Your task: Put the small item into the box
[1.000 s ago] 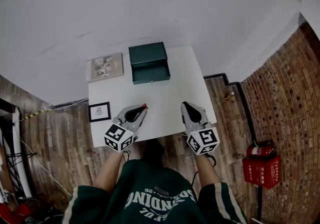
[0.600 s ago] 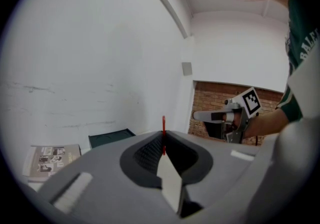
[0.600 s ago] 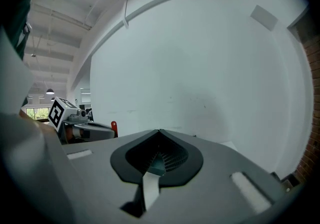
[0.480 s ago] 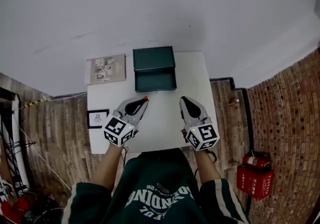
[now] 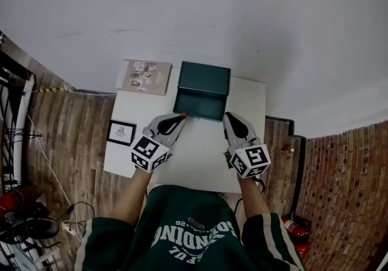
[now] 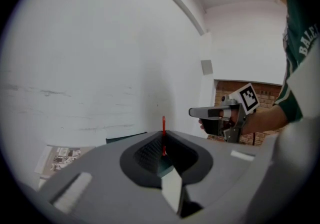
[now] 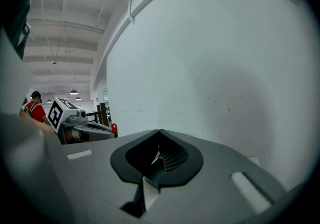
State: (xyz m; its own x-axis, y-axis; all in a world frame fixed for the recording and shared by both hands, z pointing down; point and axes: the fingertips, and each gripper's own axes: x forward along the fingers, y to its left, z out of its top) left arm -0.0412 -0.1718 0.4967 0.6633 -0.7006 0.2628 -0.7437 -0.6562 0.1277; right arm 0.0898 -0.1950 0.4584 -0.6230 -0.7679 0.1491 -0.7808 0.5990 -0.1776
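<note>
Dark green box [image 5: 200, 108] at the far edge of the white table [image 5: 194, 160], and it's open, with the lid [image 5: 205, 77] tipped up and back toward the wall. The inside is one flat patch of dark green shadow from up here, so what lies in it can't be made out.

Left gripper [image 5: 181, 117] is up at the box's near left corner, jaws pinched together on the small red item [image 6: 163, 127]. It's a thin red sliver standing straight up out of the closed tips, with its lower end buried between them. The item sits right at the front wall of the box; whether it's over the opening or just short of it, no view settles.

Right gripper [image 7: 159, 132] has its jaws closed on each other with nothing in them, tips near the box's near right corner and apart from the left one.

The left gripper's own body covers most of the box in its view; only a green edge peeks past it. A printed sheet [image 5: 144, 76] lies left of the box, print too small to read, and a small framed picture [image 5: 121, 133] sits on the wooden floor beside the table.
</note>
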